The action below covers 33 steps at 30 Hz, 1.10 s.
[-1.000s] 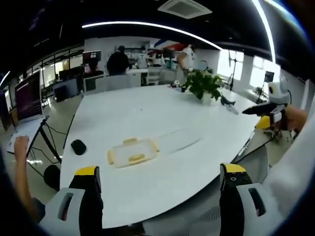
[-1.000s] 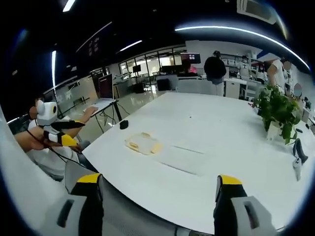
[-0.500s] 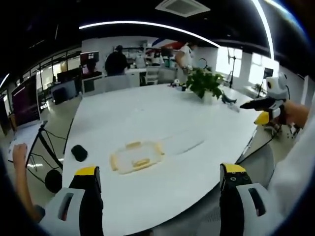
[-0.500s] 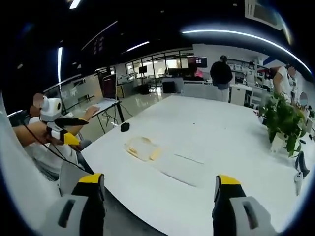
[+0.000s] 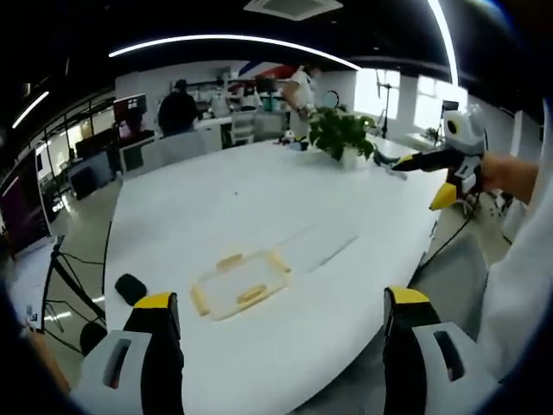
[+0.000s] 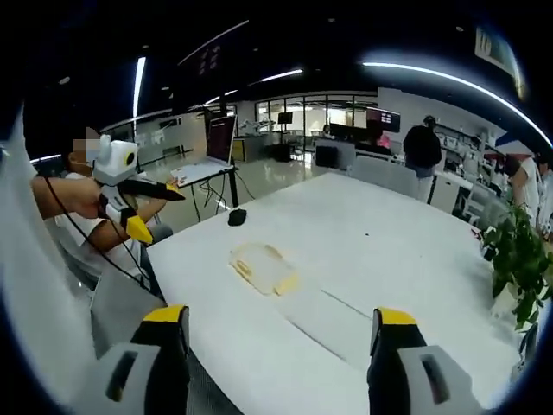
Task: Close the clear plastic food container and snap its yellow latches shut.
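The clear plastic food container (image 5: pixel 240 284) with yellow latches lies low and flat on the white table (image 5: pixel 216 199), well ahead of my left gripper (image 5: pixel 279 298), whose jaws are open and empty. A faint clear lid (image 5: pixel 324 244) lies on the table just right of it. In the right gripper view the container (image 6: pixel 263 266) sits ahead of my right gripper (image 6: pixel 281 316), also open and empty, with the clear lid (image 6: pixel 333 313) nearer to it. Each gripper is held in the air off the table's edge: the right gripper (image 5: pixel 428 169) and the left gripper (image 6: pixel 138 203) both appear in a hand.
A black mouse (image 5: pixel 131 288) (image 6: pixel 237 217) lies near the table edge beside the container. A potted plant (image 5: pixel 339 132) (image 6: pixel 518 255) stands at the far side. A grey chair (image 6: pixel 117 303) is close to the table edge. A laptop on a stand (image 6: pixel 203 160) and people are behind.
Both views have swung and drawn a little closer, so the container looks larger. The right gripper sits higher in the left gripper view. Both pairs of jaws stayed open.
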### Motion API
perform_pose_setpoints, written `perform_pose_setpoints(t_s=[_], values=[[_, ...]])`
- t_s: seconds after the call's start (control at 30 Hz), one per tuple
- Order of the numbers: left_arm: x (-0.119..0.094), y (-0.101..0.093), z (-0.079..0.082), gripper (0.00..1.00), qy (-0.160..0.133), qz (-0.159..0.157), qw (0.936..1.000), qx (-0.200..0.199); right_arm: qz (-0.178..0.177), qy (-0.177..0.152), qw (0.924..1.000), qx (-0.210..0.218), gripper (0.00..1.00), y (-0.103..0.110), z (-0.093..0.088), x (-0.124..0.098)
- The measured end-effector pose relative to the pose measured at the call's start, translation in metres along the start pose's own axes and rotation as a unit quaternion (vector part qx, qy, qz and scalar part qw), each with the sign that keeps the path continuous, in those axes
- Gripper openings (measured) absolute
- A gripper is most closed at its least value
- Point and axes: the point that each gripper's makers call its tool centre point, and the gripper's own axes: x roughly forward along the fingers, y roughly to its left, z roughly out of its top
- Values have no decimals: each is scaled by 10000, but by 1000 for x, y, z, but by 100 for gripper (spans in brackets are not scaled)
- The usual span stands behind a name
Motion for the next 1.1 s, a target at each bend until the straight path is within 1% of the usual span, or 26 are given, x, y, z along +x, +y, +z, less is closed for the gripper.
perform_pose_setpoints(t_s=[0.03, 0.07, 0.1, 0.13, 0.2, 0.27, 0.3, 0.37, 0.43, 0.47, 0.53, 0.6, 0.63, 0.7, 0.8, 0.83, 0.87, 0.93, 0.97, 1.0, 1.07, 1.1], values=[[2, 1, 0, 95, 7, -92, 10000, 2, 14, 9, 10000, -36, 88, 0, 1, 3], [4, 1, 2, 95, -19, -218, 9997, -100, 44, 18, 10000, -70, 88, 0, 2, 8], [6, 4, 5, 95, -94, -203, 9997, -109, 75, 13, 9999, -95, 88, 1, 3, 11], [7, 5, 6, 94, -106, -233, 9996, -78, 116, 10, 9998, -132, 88, 2, 4, 14], [13, 8, 6, 94, -73, -365, 9993, 37, 143, 39, 9996, -248, 87, 1, 6, 21], [17, 11, 7, 94, -81, -462, 9988, 101, 218, 142, 9992, -312, 85, 1, 6, 28], [19, 12, 9, 93, -145, -570, 9982, 96, 262, 209, 9988, -345, 83, 0, 6, 33], [21, 14, 14, 93, -202, -626, 9976, 232, 327, 199, 9985, -383, 82, -1, 10, 39], [25, 15, 15, 93, -183, -709, 9967, 355, 380, 189, 9981, -450, 82, -2, 14, 43], [27, 16, 15, 92, -190, -747, 9961, 436, 422, 158, 9974, -558, 81, -2, 17, 47], [31, 18, 14, 92, -152, -824, 9948, 584, 487, 189, 9962, -694, 80, -3, 20, 53], [35, 18, 10, 91, -35, -1001, 9930, 623, 532, 176, 9954, -774, 81, -3, 23, 61], [37, 20, 9, 91, -7, -1034, 9927, 628, 555, 154, 9952, -788, 80, -2, 24, 63], [40, 22, 11, 90, -26, -1187, 9910, 623, 666, 180, 9941, -838, 79, 0, 24, 72], [47, 32, 7, 88, 112, -1205, 9868, 1079, 752, 278, 9917, -1003, 77, 1, 23, 86], [48, 33, 5, 88, 165, -1232, 9864, 1073, 787, 282, 9913, -1020, 77, 2, 24, 89], [51, 36, 4, 88, 147, -1292, 9849, 1141, 846, 277, 9902, -1072, 76, 4, 25, 93], [54, 41, 1, 85, 183, -1347, 9818, 1329, 837, 321, 9890, -1177, 75, 2, 25, 99], [55, 43, 1, 84, 141, -1372, 9801, 1426, 862, 349, 9881, -1223, 75, 2, 26, 104], [57, 46, 0, 84, 108, -1391, 9799, 1426, 893, 353, 9875, -1246, 75, 2, 26, 107], [63, 53, -4, 84, 132, -1401, 9801, 1399, 867, 409, 9858, -1380, 76, -1, 26, 115], [66, 57, -6, 83, 154, -1430, 9785, 1481, 929, 437, 9834, -1495, 75, -1, 26, 120]])
